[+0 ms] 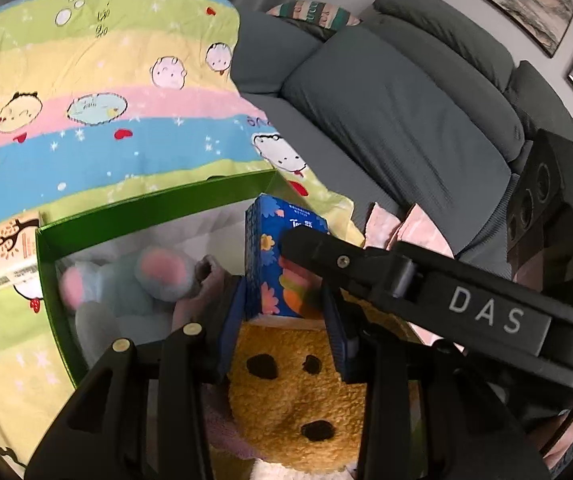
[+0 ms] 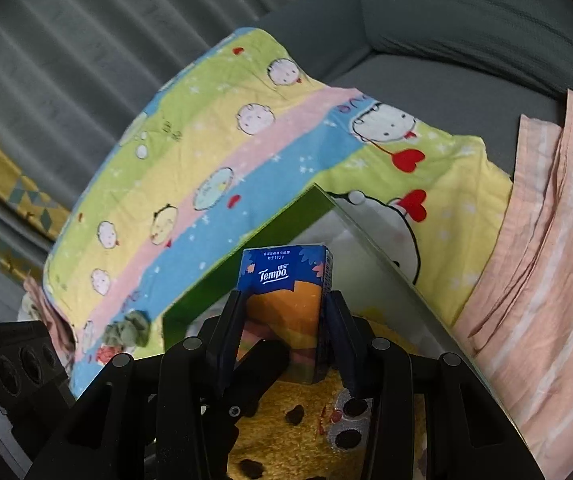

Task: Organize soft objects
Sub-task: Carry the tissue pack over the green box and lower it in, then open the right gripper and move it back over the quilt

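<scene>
blue tissue pack [image 2: 286,300] between both grippers

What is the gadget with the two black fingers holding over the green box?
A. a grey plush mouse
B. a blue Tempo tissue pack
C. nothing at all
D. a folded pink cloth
B: the right gripper has both fingers pressed on the blue Tempo tissue pack.
</scene>
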Tool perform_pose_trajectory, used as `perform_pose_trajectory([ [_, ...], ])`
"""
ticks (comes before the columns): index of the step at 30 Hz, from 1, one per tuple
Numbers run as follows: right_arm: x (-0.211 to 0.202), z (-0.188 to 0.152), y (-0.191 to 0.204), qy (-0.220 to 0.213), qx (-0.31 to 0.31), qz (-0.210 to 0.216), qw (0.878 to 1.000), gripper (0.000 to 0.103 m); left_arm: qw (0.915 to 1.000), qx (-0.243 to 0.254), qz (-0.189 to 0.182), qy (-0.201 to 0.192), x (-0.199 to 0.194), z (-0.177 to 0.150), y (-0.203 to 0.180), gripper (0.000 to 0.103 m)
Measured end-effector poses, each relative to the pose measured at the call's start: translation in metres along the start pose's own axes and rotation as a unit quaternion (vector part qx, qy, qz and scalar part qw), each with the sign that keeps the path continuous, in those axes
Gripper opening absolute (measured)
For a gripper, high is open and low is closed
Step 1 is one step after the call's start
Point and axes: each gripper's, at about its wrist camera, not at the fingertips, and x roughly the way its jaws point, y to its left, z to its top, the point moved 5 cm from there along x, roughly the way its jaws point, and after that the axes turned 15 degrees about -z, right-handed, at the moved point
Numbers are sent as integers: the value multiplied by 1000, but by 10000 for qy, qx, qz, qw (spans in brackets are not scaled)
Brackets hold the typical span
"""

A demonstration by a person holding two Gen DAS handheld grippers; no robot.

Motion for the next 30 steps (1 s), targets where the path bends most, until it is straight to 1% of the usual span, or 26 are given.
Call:
perform_pose_trajectory([
  [4,10,-2,-6,175,150,-5,9997,45,9998,37,195,28,1,-2,0,38],
  [5,12,-2,-7,189,170,-15,9997,45,9996,53,280,-1,-1,-3,-1,40],
  [7,11,-2,-5,142,132,-70,9998,45,9994,38,334,-53,-6,-3,-1,46],
  [9,6,-2,-2,43,85,-147,9998,46,9994,-12,340,-107,-15,-4,-3,51],
  [11,-1,-3,-1,-53,48,-223,9997,54,9993,-10,357,-149,-28,-5,-6,57],
  [12,-7,-2,-1,-153,33,-204,9997,60,9991,9,380,-190,-35,-5,-8,64],
  [13,-12,-2,-1,-235,49,-158,9996,63,9986,41,437,-284,-46,-5,-10,69],
  [14,-19,-1,-2,-340,89,-86,9993,63,9979,94,501,-410,-59,-6,-12,70],
  [16,-34,1,-3,-547,196,70,9983,64,9966,170,588,-554,-77,-8,-15,78],
  [18,-47,2,-5,-723,281,224,9967,65,9950,178,693,-692,-96,-13,-14,79],
  [20,-56,1,-6,-810,333,295,9957,66,9930,179,806,-840,-117,-21,-11,80],
  [22,-61,-2,-4,-845,318,301,9955,67,9901,131,1047,-929,-142,-33,-2,83],
  [23,-63,-4,-2,-858,278,299,9955,68,9889,102,1142,-940,-147,-37,3,83],
  [25,-67,-9,4,-882,165,294,9955,79,9838,-69,1484,-1004,-170,-52,20,83],
  [27,-70,-15,13,-894,40,309,9955,81,9794,-226,1694,-1080,-189,-66,36,83],
  [29,-72,-23,26,-894,-178,368,9952,82,9733,-422,1963,-1110,-210,-82,57,86],
  [30,-72,-27,33,-880,-309,390,9949,84,9697,-505,2105,-1129,-218,-88,66,90],
])
